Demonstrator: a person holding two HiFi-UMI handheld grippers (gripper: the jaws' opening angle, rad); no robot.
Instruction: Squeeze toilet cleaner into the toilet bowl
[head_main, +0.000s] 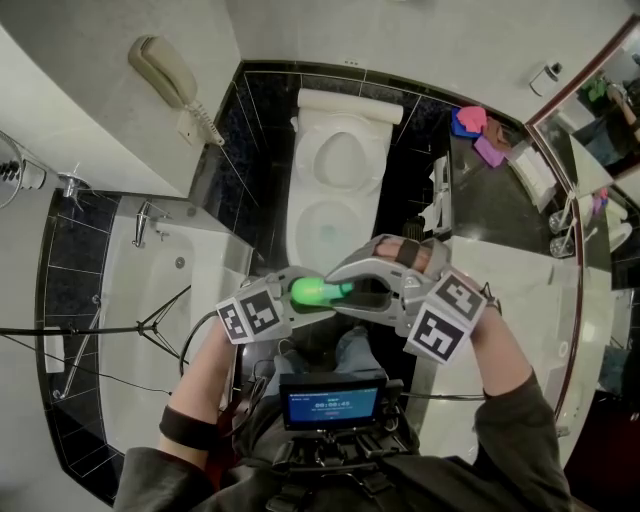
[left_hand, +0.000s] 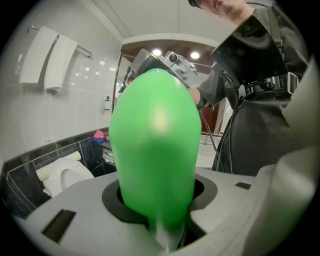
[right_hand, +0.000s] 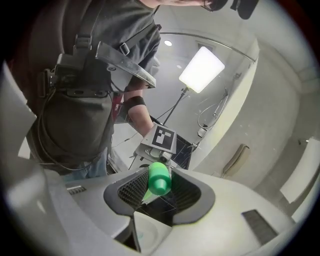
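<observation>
A bright green toilet cleaner bottle (head_main: 318, 292) lies level between my two grippers, above my knees and in front of the toilet (head_main: 300, 225), whose lid is raised. My left gripper (head_main: 297, 297) is shut on the bottle's body, which fills the left gripper view (left_hand: 152, 145). My right gripper (head_main: 348, 291) comes from the right and closes around the neck end. In the right gripper view the green cap (right_hand: 160, 178) sits between the black pads (right_hand: 131, 192), pointing at the camera. The toilet (left_hand: 65, 175) shows low at the left in the left gripper view.
A bathtub (head_main: 150, 290) runs along the left and a wall phone (head_main: 170, 75) hangs above it. A white counter (head_main: 520, 290) stands on the right, with pink and purple items (head_main: 475, 125) behind it. Towels (left_hand: 47, 60) hang on the wall. A chest rig screen (head_main: 332, 405) sits below the grippers.
</observation>
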